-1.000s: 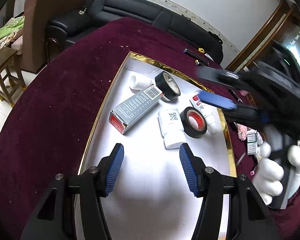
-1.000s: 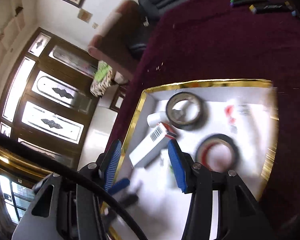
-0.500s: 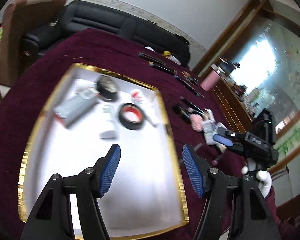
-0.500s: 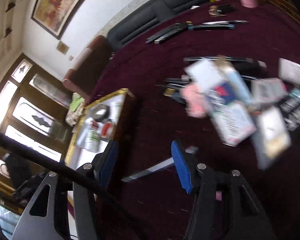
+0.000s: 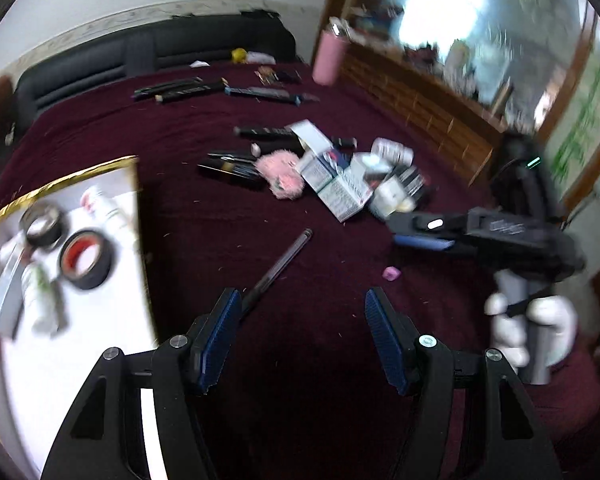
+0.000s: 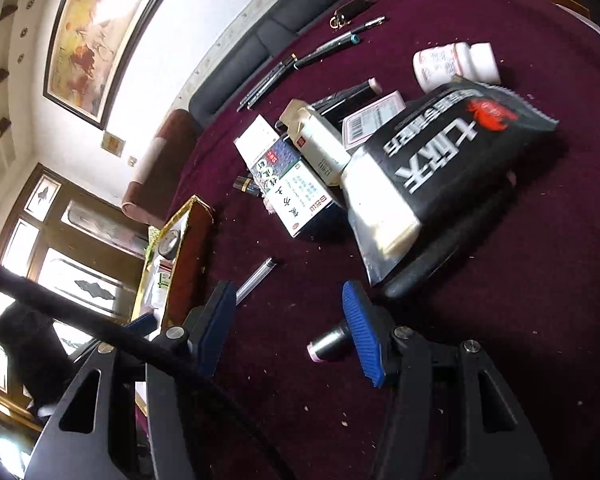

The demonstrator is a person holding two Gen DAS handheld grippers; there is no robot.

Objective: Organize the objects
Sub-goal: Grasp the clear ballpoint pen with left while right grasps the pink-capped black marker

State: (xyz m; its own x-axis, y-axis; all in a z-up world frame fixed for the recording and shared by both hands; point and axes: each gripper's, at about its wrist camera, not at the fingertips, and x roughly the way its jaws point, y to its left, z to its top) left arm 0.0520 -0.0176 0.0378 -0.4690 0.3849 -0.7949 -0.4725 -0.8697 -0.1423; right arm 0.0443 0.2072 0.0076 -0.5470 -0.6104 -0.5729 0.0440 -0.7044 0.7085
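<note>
Tray (image 5: 134,208) holds two tape rolls, bottles, a box; the pile (image 6: 380,152) on the tabletop (image 5: 300,280) remains. Left gripper (image 5: 300,334) and right gripper (image 6: 288,326): jaws open, empty.

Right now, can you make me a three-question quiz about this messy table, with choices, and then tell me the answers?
1. Where are the tape rolls?
A. in the white tray
B. on the sofa
C. under the black bag

2. What colour is the table cloth?
A. green
B. dark red
C. yellow

3. What is between the fingers of the left gripper?
A. a pen
B. a bottle
C. nothing

Answers: 1 A, both rolls lie in the gold-edged tray. 2 B, the cloth is dark red everywhere. 3 C, its blue fingers stand apart over bare cloth; the pen lies beyond them.
</note>
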